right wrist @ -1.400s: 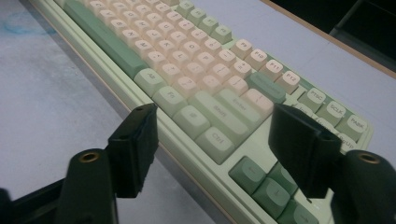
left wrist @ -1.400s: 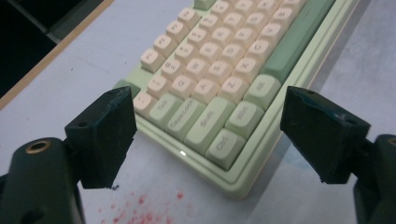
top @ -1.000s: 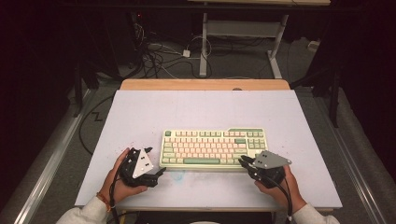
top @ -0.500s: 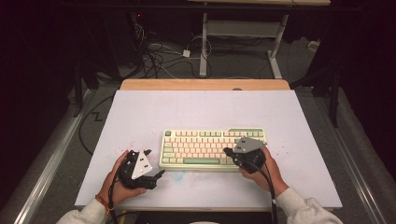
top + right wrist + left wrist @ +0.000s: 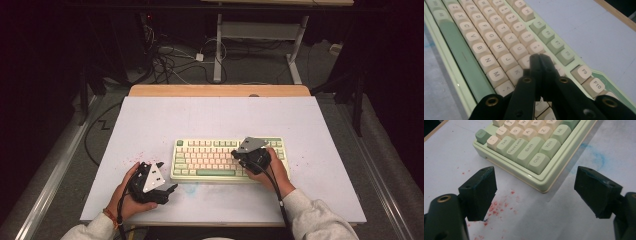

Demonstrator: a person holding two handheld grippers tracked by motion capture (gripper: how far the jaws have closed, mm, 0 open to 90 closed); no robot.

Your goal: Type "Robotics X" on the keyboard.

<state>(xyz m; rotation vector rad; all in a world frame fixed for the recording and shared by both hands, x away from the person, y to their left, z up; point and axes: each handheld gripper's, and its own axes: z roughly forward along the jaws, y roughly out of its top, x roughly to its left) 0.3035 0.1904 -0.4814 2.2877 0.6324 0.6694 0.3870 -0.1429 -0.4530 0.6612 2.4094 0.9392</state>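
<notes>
1. The keyboard (image 5: 227,159) lay flat on the white table (image 5: 210,115), its long axis running side to side across the person's front, the space bar (image 5: 461,60) along its near edge.
2. The right gripper (image 5: 241,156) stood directly over the right half of the keyboard. Its jaws were pressed together with nothing between them, forming a single blunt tip.
3. In the right gripper view that tip (image 5: 537,60) sat over the letter rows, just beside the U key (image 5: 519,48) and the J key (image 5: 507,60) and close above the keycaps. Whether it touched a key could not be told.
4. Judgement: the closed tip was set to press a key. The deciding relation was that the target lay straight below and slightly ahead of the tip, so a short descent would serve.
5. The left gripper (image 5: 169,189) rested on the table just off the near left corner of the keyboard, apart from it. Its jaws stood wide open and empty.
6. In the left gripper view the keyboard corner with the Ctrl key (image 5: 537,163) lay ahead, between the two open jaws but beyond them.
7. The right gripper was plainly the nearer to the keys; the left was idle beside the case.
8. No container was present on the table.
9. Red specks (image 5: 496,206) marked the table near the left gripper, and a faint blue smudge (image 5: 596,157) lay beyond its far jaw.
</notes>
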